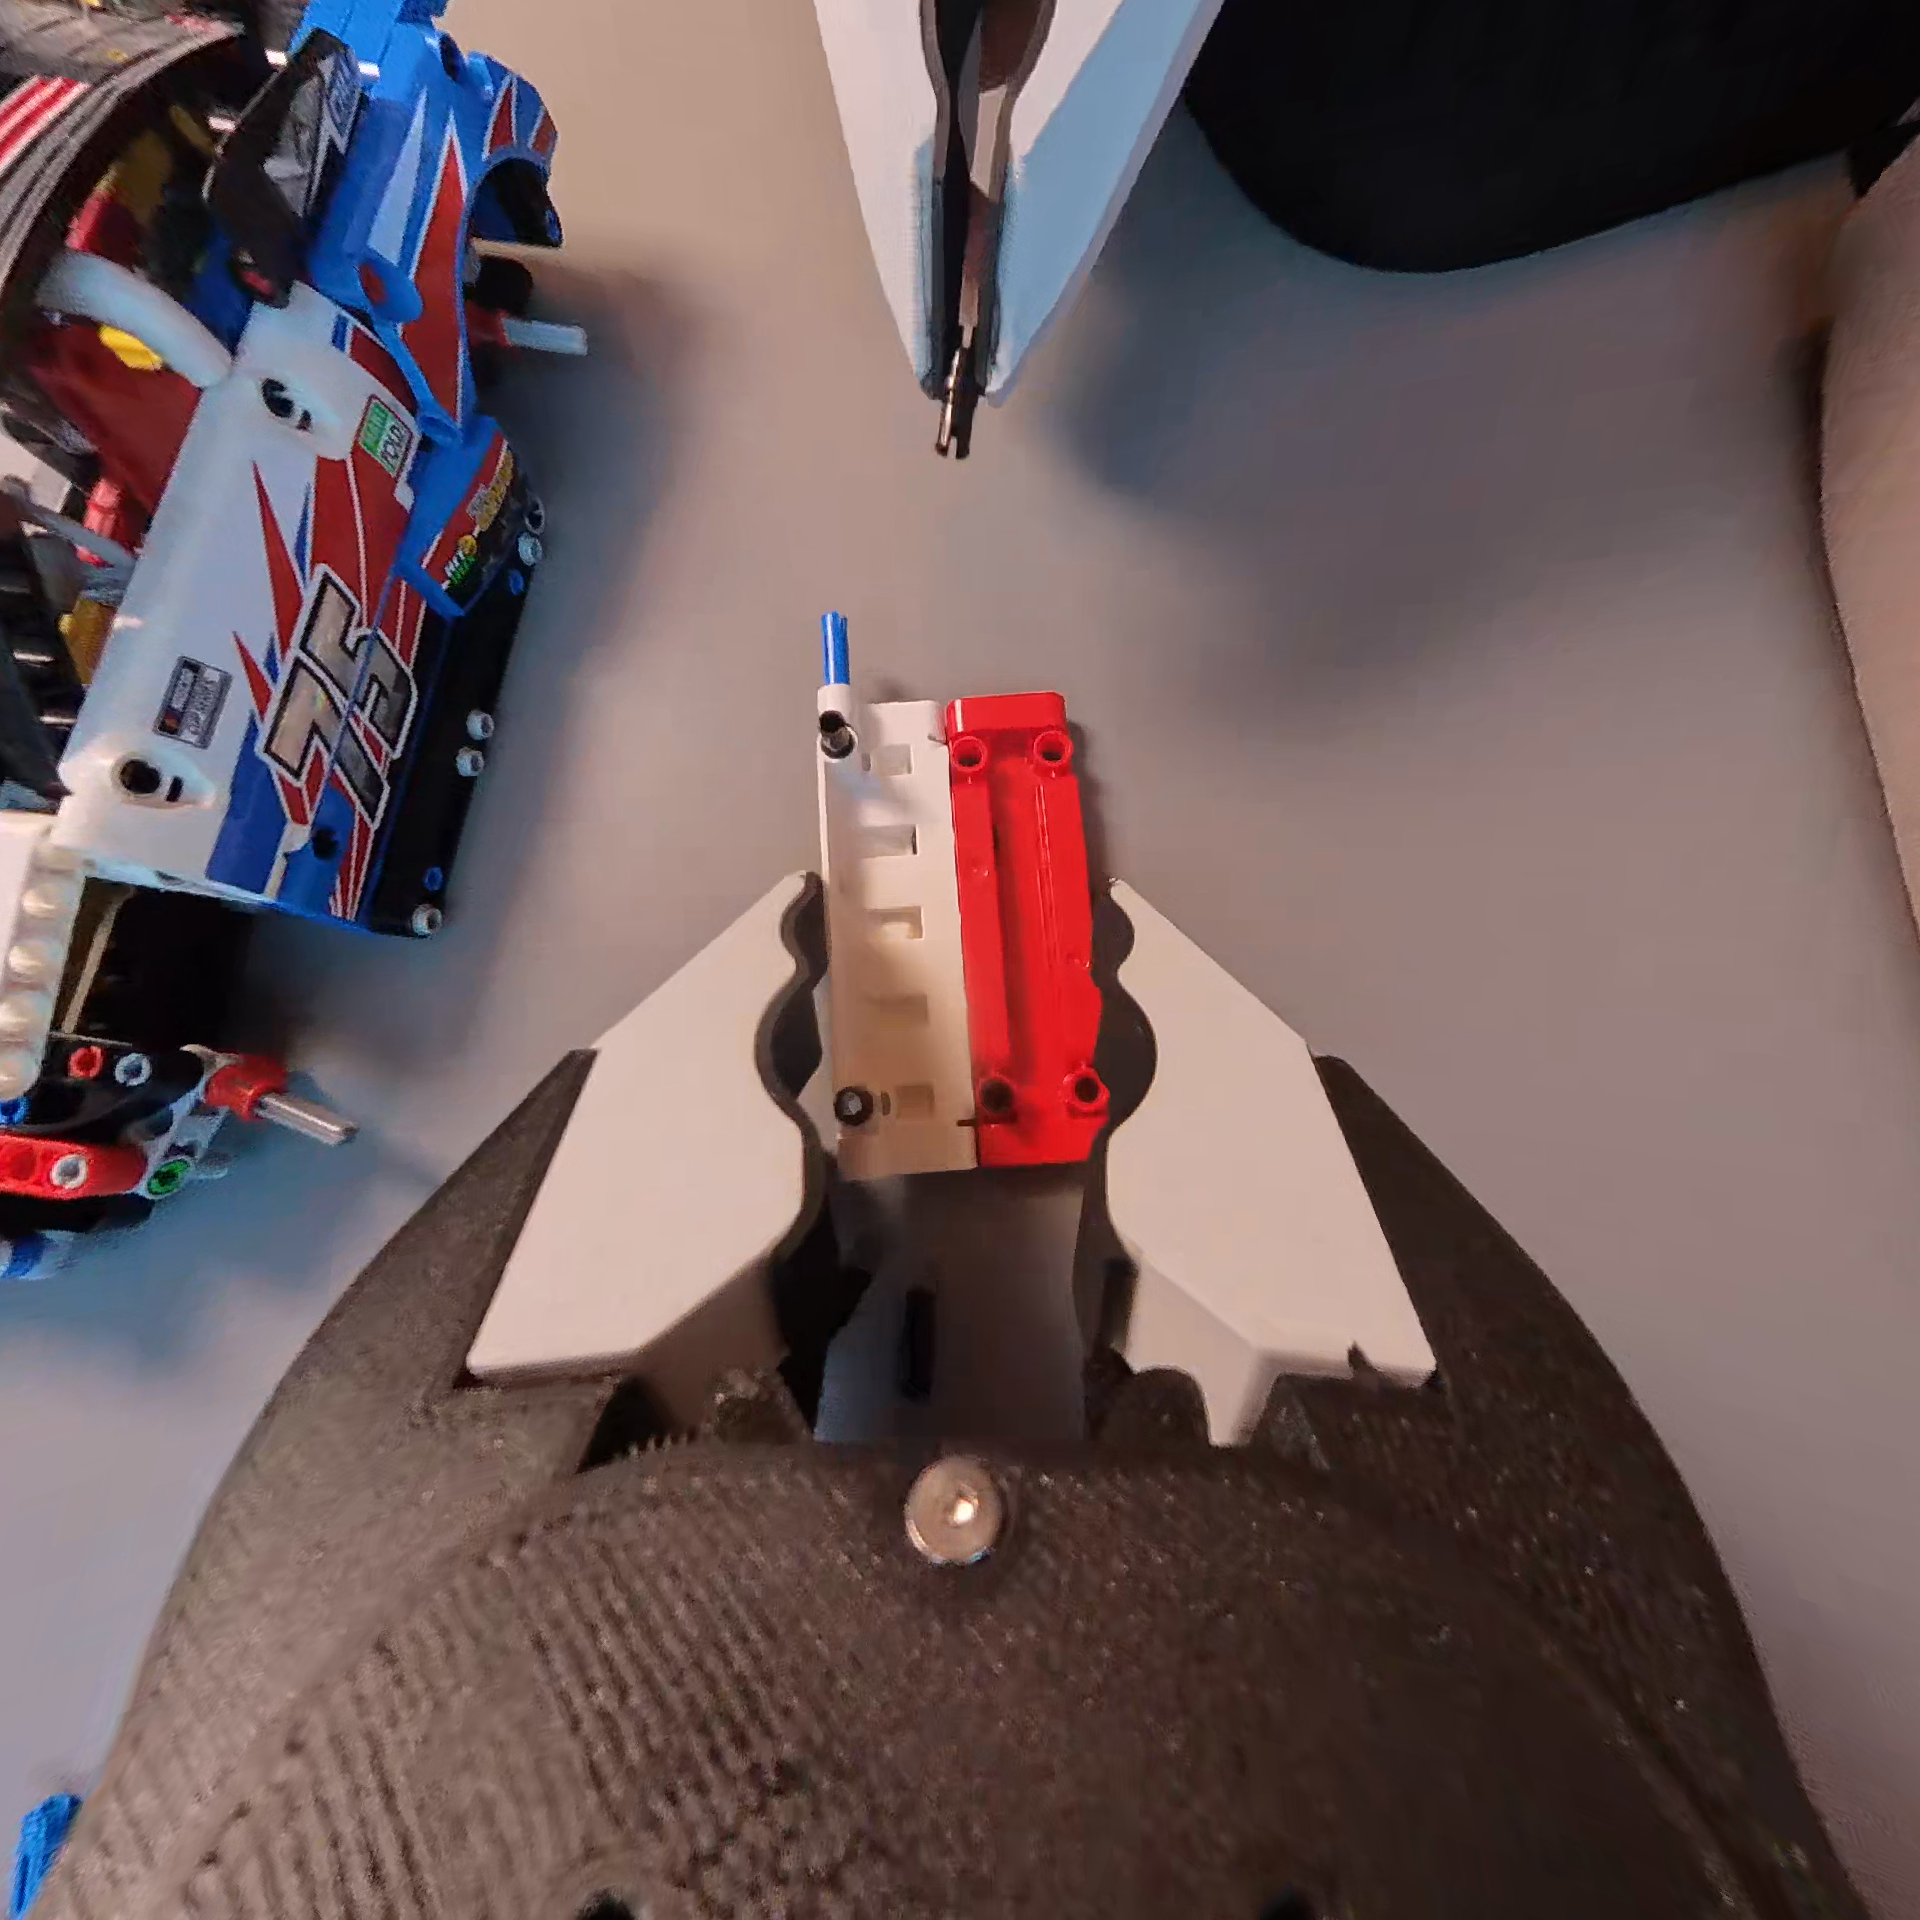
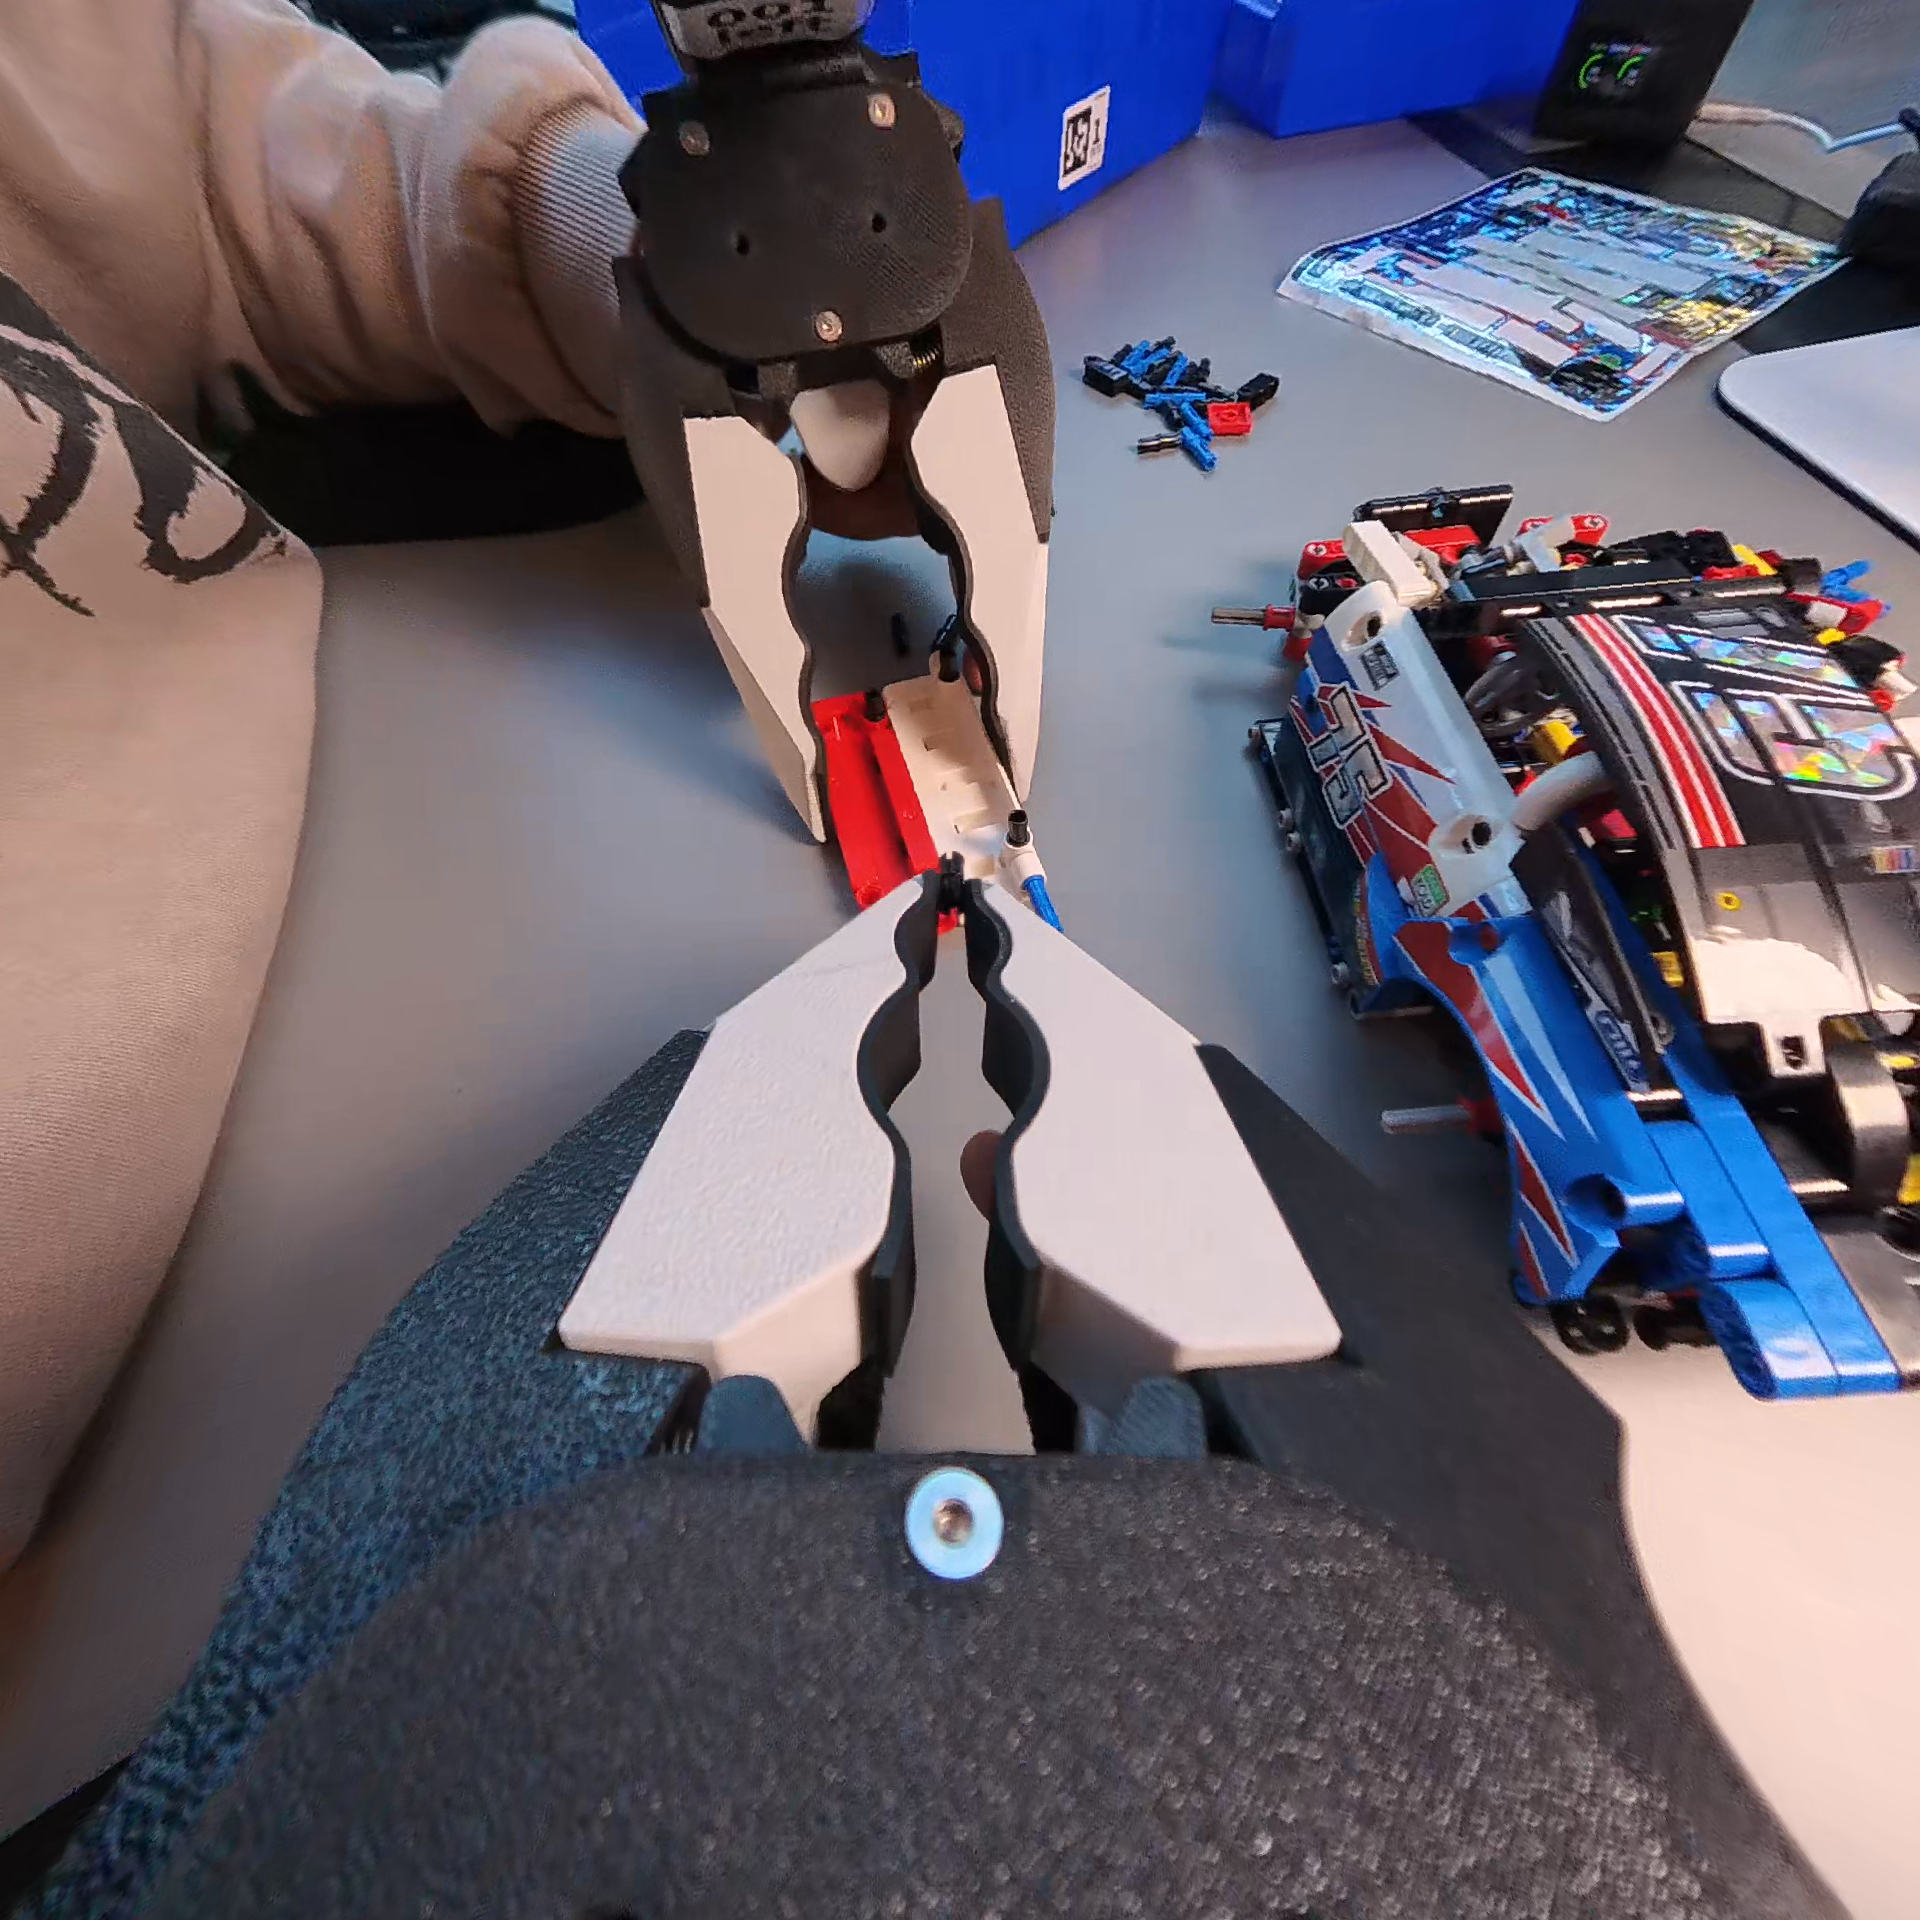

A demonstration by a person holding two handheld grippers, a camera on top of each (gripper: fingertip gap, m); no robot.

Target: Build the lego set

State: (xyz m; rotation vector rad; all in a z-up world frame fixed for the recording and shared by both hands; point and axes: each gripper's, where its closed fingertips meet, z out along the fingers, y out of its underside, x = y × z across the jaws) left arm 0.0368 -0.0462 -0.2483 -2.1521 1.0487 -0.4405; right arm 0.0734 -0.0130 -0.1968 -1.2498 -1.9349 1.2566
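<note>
Grey worktop (image 2: 520, 727), smooth and matte, carries the whole job. Your left claw (image 1: 961, 997) is clamped across a small sub-assembly lying flat on it: a white panel (image 1: 899, 935) joined edge to edge with a red panel (image 1: 1029, 935), one finger on each outer side. A blue pin (image 1: 834, 646) projects from a white connector at the far corner of the white panel, and black pegs stand in its holes.

Your right claw (image 2: 951, 883) is clenched on a small black pin (image 1: 951, 421), held at the very tips. From the left wrist view it hangs above the worktop, apart from the panels; from the right wrist view its tips overlap the near end of the red panel, and contact cannot be confirmed.

The part-built race car (image 2: 1610, 935) sits beside the work, with a heap of loose pins (image 2: 1179, 400) and a sticker sheet (image 2: 1548, 281) beyond it.

Judgement: the panels are light, stiff plastic with slick faces, and the seam between them may part under a twisting load. Grip across the long outer edges, as you do now. The pin is tiny and smooth; hold it by its rear half so the front half stays free to enter a hole.
</note>
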